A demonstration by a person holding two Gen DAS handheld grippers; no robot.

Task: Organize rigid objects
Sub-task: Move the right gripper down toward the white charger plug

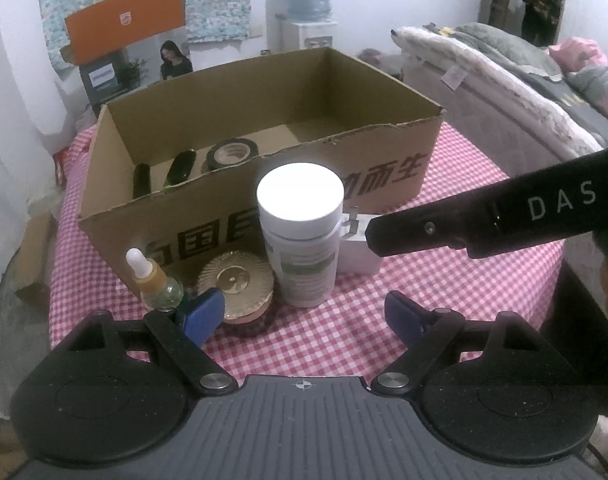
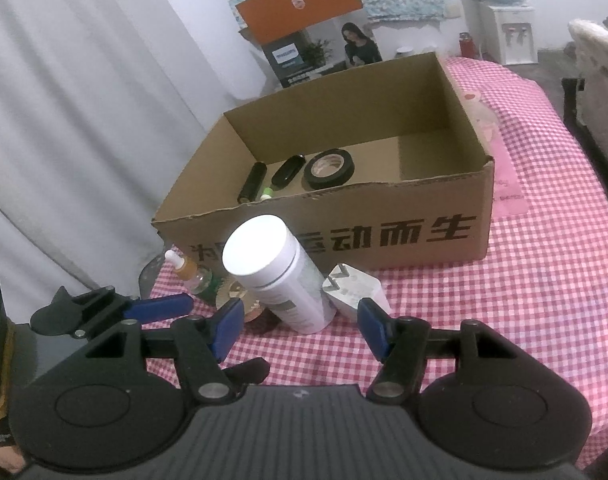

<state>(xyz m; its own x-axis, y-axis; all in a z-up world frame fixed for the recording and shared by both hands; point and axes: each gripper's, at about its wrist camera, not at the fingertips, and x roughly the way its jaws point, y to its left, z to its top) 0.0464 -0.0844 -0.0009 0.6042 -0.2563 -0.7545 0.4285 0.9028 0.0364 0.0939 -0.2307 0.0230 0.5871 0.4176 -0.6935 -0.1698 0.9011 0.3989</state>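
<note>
A tall white bottle [image 1: 300,236] with a white cap stands on the checked tablecloth in front of the cardboard box [image 1: 383,184]. To its left are a gold-lidded jar [image 1: 236,284] and a small dropper bottle [image 1: 154,276]. A white charger plug [image 1: 357,250] lies to its right. My left gripper [image 1: 302,316] is open, with its pads just short of the bottle and its left pad against the jar's side. In the right wrist view my right gripper [image 2: 300,328] is open in front of the white bottle [image 2: 280,276] and the plug [image 2: 353,290], holding nothing.
The cardboard box [image 2: 383,236] holds a black tape roll [image 2: 329,168], a black oblong case [image 2: 288,170] and a black cylinder [image 2: 252,182]. A bed [image 1: 503,92] lies on the right, a water dispenser [image 1: 309,8] behind, and a curtain [image 2: 84,120] on the left.
</note>
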